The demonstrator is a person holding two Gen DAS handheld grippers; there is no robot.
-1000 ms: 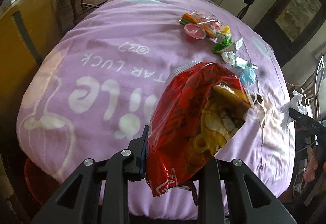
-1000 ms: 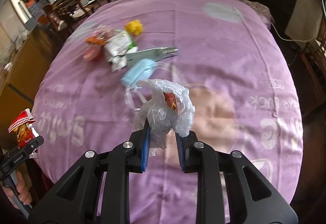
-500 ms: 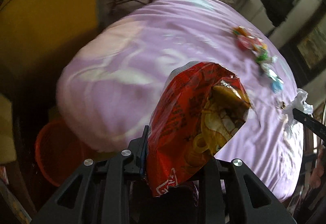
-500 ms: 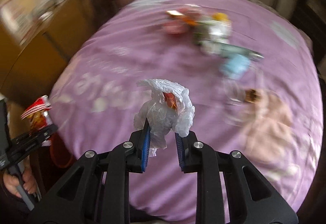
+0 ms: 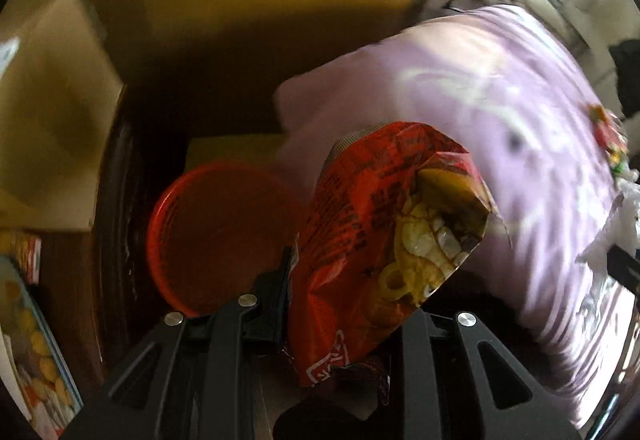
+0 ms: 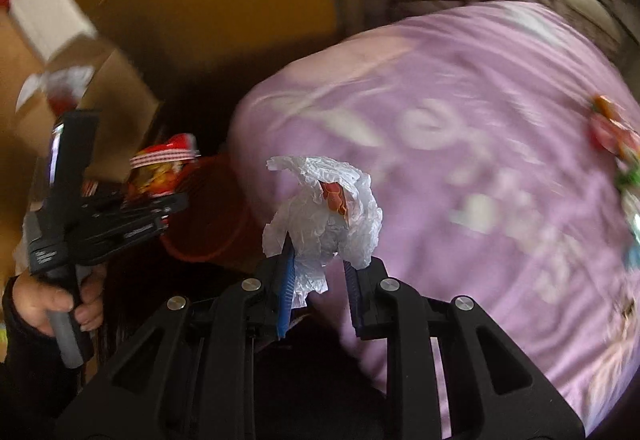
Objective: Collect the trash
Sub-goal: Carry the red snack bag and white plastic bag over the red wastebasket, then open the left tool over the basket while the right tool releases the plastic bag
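The red snack bag is pinched low down between the jaws of the left gripper. Its torn top stands up and open, so you can see yellow rings printed on it. Held by its bottom end like this, it should fall free once the jaws let go. Just to the left of the bag, down on the dark floor, sits the red basket. It looks like the place for the trash, and the bag hangs near its rim, not yet over the middle.

The crumpled white plastic bag is squeezed between the blue pads of the right gripper. A little bit of red wrapper peeks out of it. It hangs near the edge of the bed, with the basket to its left and lower down.

In the right wrist view, a hand holds the handle of the left tool, far to the left.

The purple bed cover fills the right side. More trash lies on it at the far right, blurry, so there is more to pick up. A brown cardboard box stands to the left of the basket.
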